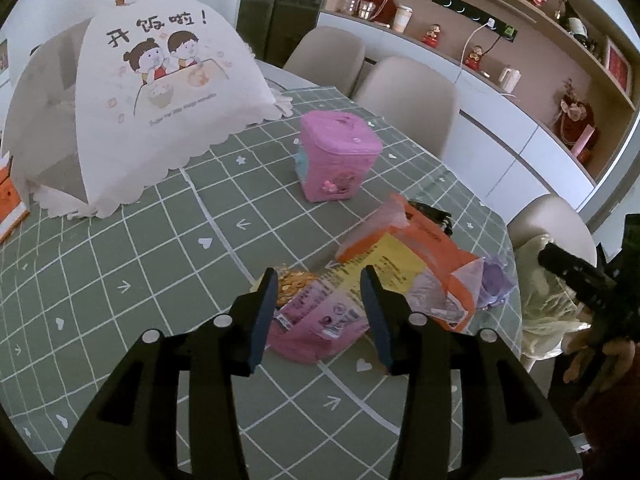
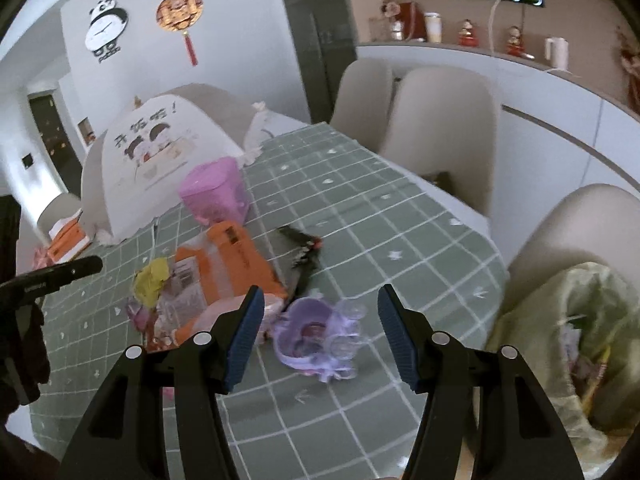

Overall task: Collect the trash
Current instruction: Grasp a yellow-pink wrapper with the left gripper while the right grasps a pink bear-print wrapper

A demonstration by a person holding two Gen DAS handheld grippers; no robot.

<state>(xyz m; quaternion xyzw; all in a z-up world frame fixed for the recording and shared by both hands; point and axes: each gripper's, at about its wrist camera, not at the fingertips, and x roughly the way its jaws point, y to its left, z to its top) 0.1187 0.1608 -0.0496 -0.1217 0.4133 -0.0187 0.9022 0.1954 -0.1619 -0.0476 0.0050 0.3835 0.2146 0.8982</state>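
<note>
A heap of trash lies on the green checked tablecloth (image 1: pixel 160 264). In the left wrist view my left gripper (image 1: pixel 320 294) is open, its fingers on either side of a pink snack wrapper (image 1: pixel 316 320). Behind it lie an orange and yellow bag (image 1: pixel 416 256) and a black wrapper (image 1: pixel 434 212). In the right wrist view my right gripper (image 2: pixel 320 316) is open just above a crumpled purple plastic cup (image 2: pixel 316 332). The orange bag (image 2: pixel 228 264) and black wrapper (image 2: pixel 304 244) lie beyond it. A pale green trash bag (image 2: pixel 576 336) hangs open off the table's right edge.
A pink lidded box (image 1: pixel 336 156) stands mid-table. A white mesh food cover (image 1: pixel 132 108) fills the far left. An orange box (image 1: pixel 8 200) sits at the left edge. Beige chairs (image 1: pixel 408 96) line the far side. The right gripper's body (image 1: pixel 580 276) shows at the right.
</note>
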